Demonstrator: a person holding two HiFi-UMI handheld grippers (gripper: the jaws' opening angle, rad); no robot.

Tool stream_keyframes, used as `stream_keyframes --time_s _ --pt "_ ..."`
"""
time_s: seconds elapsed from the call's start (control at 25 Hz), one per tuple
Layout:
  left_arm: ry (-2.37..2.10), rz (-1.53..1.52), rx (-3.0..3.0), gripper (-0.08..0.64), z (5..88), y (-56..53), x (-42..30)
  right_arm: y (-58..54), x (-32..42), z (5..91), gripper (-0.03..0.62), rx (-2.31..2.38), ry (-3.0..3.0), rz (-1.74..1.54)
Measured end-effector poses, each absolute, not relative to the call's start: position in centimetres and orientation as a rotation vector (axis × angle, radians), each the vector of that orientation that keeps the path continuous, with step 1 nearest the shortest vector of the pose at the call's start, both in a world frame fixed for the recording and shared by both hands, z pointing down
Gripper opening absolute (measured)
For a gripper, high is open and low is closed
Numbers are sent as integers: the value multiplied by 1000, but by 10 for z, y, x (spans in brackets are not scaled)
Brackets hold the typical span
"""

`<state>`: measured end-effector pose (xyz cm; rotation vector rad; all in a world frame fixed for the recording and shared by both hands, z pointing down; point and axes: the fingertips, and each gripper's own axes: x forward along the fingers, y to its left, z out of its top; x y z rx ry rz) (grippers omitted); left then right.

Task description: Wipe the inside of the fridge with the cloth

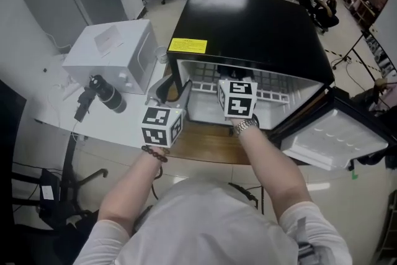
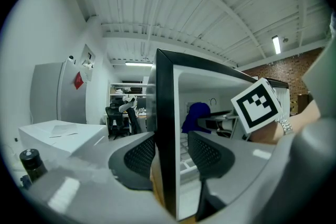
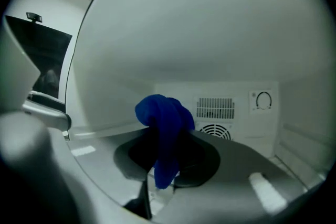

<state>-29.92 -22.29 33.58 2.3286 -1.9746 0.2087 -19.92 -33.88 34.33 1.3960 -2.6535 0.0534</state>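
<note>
**Cloth [image 3: 164,128].** Blue, soft and light. It folds instead of holding a shape and drapes limply from the grip. Take hold at a bunched fold and leave a loose pad free to press on the liner (too long a tail would likely snag on the wire shelf [image 1: 276,80]). It is inside the fridge [image 1: 248,28], at 12 o'clock from the person, held by the right gripper [image 3: 168,157], whose 2 jaws are clenched on its middle.

**Left gripper [image 2: 172,150].** The jaws are closed across the left wall [image 2: 167,113], at 9 o'clock of the opening, apparently to steady the cabinet. The outer pad lies on the black face. The inner pad's contact is harder to confirm.

**Not resolved.**
- Whether the cloth touches any inner face cannot be told.
- In the head view the marker cube [image 1: 237,98] hides the cloth.
- In the right gripper view the jaws cover the cabinet floor below the cloth.
</note>
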Motion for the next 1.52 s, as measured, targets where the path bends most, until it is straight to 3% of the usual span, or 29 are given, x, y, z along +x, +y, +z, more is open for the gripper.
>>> stream_keyframes --time_s 0.64,1.52 --pt "-1939 229 2375 192 336 -221 -298 -342 -275 382 69 1259 -2585 194" --pt "-1956 212 2359 192 337 -222 -299 -358 -217 388 69 1370 -2462 151"
